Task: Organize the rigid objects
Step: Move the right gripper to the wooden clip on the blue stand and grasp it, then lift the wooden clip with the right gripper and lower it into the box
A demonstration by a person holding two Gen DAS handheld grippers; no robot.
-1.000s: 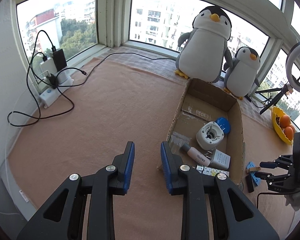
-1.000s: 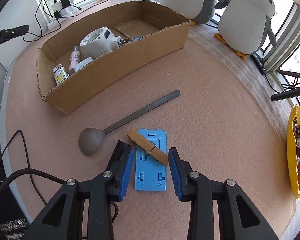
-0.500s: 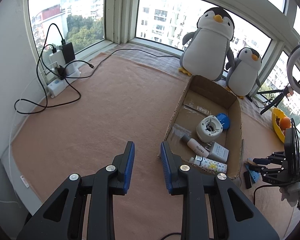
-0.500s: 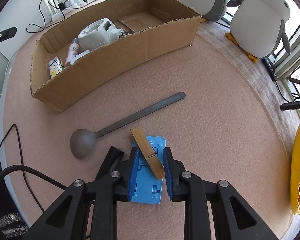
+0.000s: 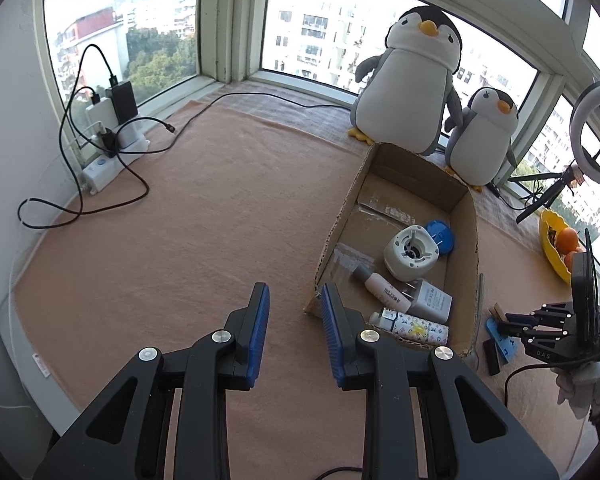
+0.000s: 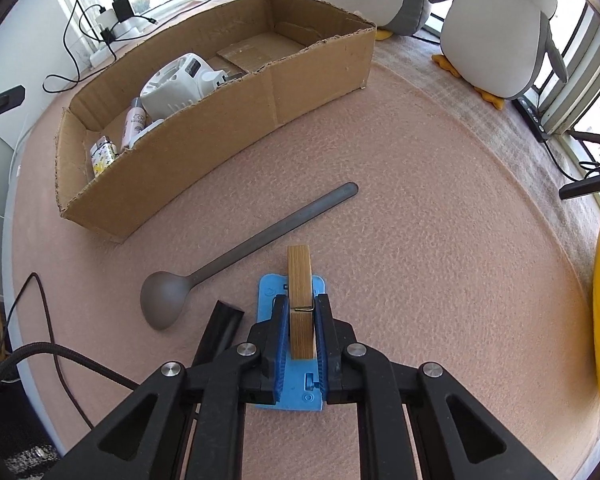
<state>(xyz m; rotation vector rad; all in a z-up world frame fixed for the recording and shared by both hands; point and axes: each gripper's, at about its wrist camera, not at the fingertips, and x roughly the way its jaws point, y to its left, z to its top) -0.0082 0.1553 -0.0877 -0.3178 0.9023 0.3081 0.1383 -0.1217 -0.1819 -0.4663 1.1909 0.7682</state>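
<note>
Between its blue pads, the right gripper (image 6: 301, 326) has just closed on the wooden clothespin (image 6: 300, 300), above the blue plate (image 6: 292, 380); it seems ready for the cardboard box (image 6: 260, 96) ahead-left. The left gripper (image 5: 294, 312) hovers open, empty.

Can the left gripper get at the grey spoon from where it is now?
Probably not directly: the left gripper hovers open on the far side of the cardboard box, whose walls stand between it and the grey spoon. It would have to go over or around.
</note>
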